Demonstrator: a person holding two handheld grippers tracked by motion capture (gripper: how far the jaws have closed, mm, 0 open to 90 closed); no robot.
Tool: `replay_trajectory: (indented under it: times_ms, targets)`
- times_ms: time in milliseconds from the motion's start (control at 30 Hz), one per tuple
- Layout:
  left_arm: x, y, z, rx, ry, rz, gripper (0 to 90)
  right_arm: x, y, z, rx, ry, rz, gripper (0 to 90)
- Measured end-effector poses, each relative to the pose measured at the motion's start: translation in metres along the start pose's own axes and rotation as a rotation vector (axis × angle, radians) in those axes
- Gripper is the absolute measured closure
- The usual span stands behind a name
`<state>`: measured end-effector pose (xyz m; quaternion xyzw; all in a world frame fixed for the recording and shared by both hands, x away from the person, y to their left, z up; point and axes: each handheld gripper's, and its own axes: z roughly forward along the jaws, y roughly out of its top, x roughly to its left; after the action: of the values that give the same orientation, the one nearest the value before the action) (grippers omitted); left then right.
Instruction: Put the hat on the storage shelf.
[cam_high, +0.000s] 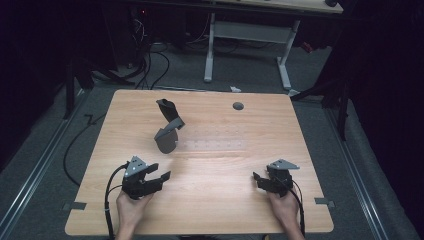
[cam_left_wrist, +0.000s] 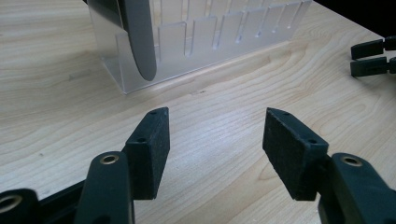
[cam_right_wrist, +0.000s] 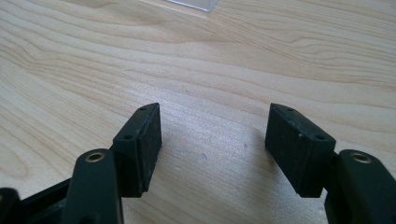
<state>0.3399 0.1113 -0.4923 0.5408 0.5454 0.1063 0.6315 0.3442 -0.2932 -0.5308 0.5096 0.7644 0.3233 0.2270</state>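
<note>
surface: light wood-grain table (cam_high: 215, 165), dark room behind
rack: clear plastic slotted rack (cam_left_wrist: 210, 42) mid-table, holding 1 dark grey curved plate (cam_left_wrist: 140, 42), another dark piece (cam_high: 167, 107) behind it
grippers: left gripper (cam_left_wrist: 215, 140) jaws apart, empty; right gripper (cam_right_wrist: 212, 140) jaws apart, empty
step: likely reach for plate; approach square to its edge
axis: plate on edge, long axis near upright, leaning

Only the clear rack (cam_high: 200, 145) blocks mid-table.
</note>
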Motion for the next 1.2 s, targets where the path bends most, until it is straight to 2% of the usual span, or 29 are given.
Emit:
replay_trajectory:
  times_ms: [467, 667, 767, 933, 1200]
  targets:
    - [-0.001, -0.018, 0.010, 0.045, 0.011, 0.005, 41.3, 0.000, 0.000, 0.000, 0.000, 0.000, 0.000, 36.4]
    - [-0.002, -0.021, 0.015, 0.054, -0.001, -0.024, 41.1, 0.000, 0.000, 0.000, 0.000, 0.000, 0.000, 36.4]
    - [-0.002, -0.024, 0.019, 0.064, 0.000, -0.022, 41.1, 0.000, 0.000, 0.000, 0.000, 0.000, 0.000, 36.4]
    - [-0.003, -0.032, 0.025, 0.084, 0.007, -0.016, 41.1, 0.000, 0.000, 0.000, 0.000, 0.000, 0.000, 36.4]
    - [-0.003, -0.041, 0.034, 0.101, 0.030, 0.024, 40.9, 0.000, 0.000, 0.000, 0.000, 0.000, 0.000, 36.3]
